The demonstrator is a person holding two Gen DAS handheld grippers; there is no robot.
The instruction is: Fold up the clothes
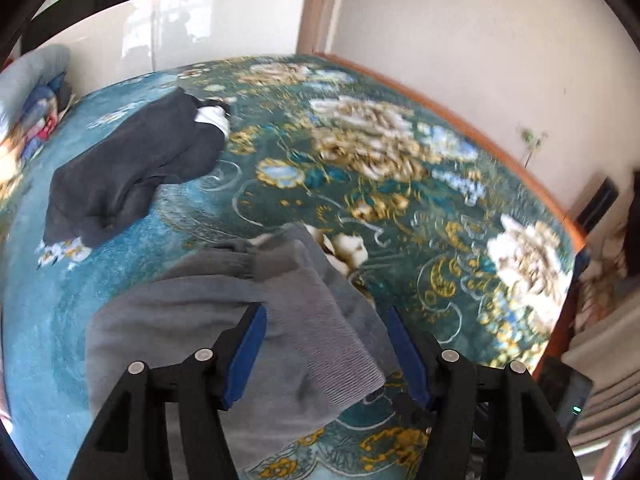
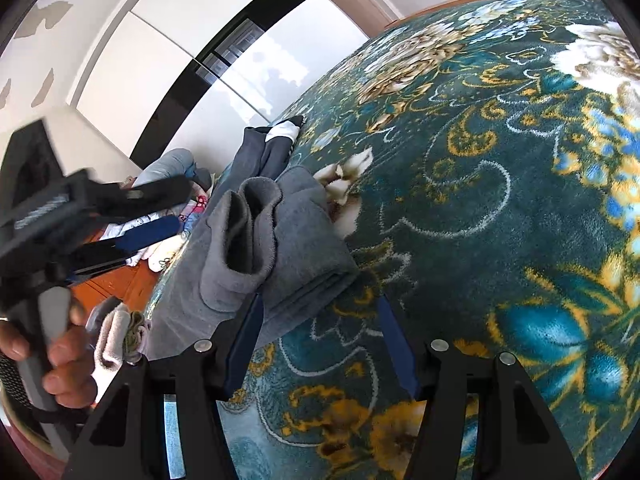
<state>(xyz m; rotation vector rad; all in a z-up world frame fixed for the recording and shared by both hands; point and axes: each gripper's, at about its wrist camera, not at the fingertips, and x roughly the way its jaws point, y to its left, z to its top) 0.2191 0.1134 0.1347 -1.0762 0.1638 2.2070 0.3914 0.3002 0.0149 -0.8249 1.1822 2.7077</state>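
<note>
1. A home bedroom: a floral teal blanket [image 1: 400, 184] covers a wide bed with an orange wooden edge [image 1: 500, 148].
2. At ten o'clock, a glossy white wardrobe [image 2: 168, 40] against the wall.
3. Clothes [image 1: 132, 172] lie on the bed, with a laundry pile [image 2: 160, 240] on the wooden floor [image 2: 116, 284].

no readable text, no labels, no brands, no numbers (prints too blurred to tell)

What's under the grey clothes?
The grey clothes lie folded on the flowery blanket, which shows all around them. One white flower peeks out at their edge. Whatever else sits beneath the folds is covered.
</note>
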